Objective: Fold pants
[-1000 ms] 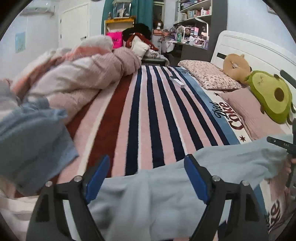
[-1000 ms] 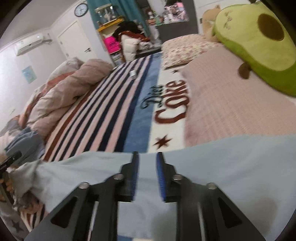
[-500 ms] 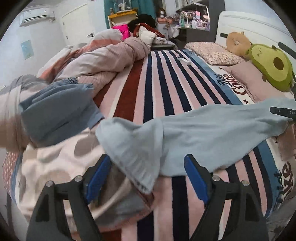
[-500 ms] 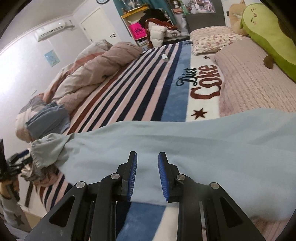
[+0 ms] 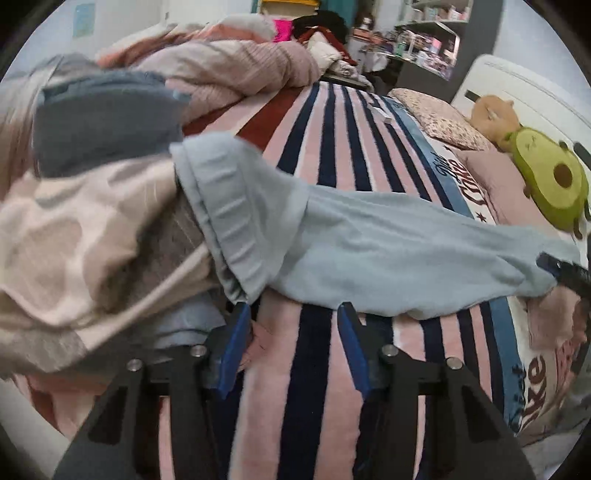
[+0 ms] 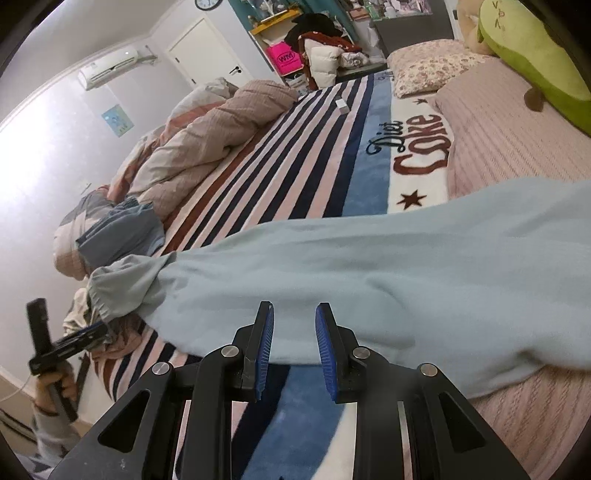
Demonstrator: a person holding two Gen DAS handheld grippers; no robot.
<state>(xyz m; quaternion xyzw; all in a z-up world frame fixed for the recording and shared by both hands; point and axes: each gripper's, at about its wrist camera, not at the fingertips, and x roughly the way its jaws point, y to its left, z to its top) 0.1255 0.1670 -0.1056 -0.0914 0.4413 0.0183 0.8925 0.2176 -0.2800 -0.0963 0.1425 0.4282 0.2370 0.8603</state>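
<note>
Left gripper [image 5: 293, 314] narrows now, jaws still parted and empty, closing in just short of the pants' [image 5: 369, 254] cuffed end. Right gripper [image 6: 293, 325] has eased apart from its earlier pinch, holding nothing. Pants lie released, stretched across the striped bed [image 6: 295, 155]: laid out, fold comes next.

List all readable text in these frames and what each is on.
"Diet Coke": striped blanket, clear in the right wrist view.
"WM": pink bag by the far shelving.
Wall poster, clock face, shelf items: too small or blurred to read.
No text on the pants.
</note>
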